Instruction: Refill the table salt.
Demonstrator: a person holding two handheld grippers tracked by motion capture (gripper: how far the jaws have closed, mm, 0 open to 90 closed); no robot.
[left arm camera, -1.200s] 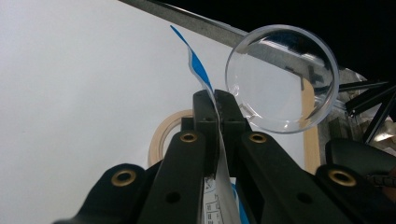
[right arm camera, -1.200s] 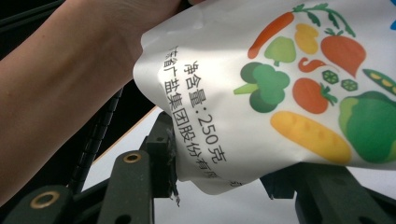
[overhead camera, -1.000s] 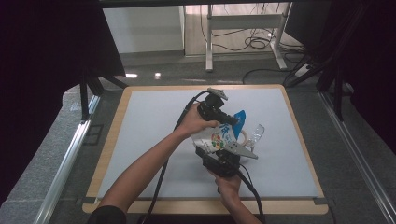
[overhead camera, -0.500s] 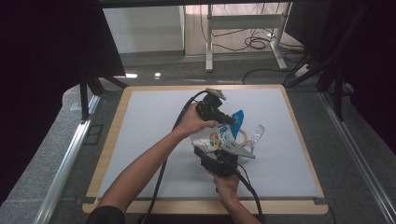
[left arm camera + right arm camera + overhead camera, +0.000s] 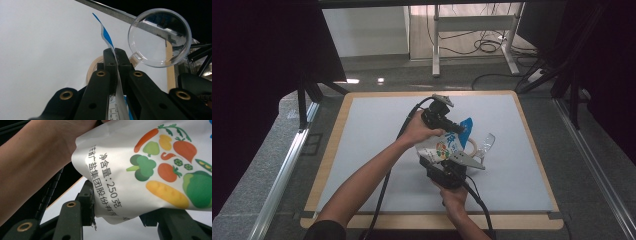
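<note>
pouch (image 5: 445,146) pinched both ends: left claw (image 5: 115,56) clamped on the blue top edge, right claw (image 5: 117,217) clamped across the bottom, long axis running between them, above the tabletop (image 5: 377,125).

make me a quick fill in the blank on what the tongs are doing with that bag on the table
1. Both tongs grip one white ____ printed with vegetables.
2. The left tongs are shut on its thin ____-striped top edge.
3. The right tongs hold the pouch at its ____ end, jaws either side of it.
4. The clear round lid lies on the ____ mat beyond the left tongs.

Missing words: pouch; blue; bottom; white
</note>
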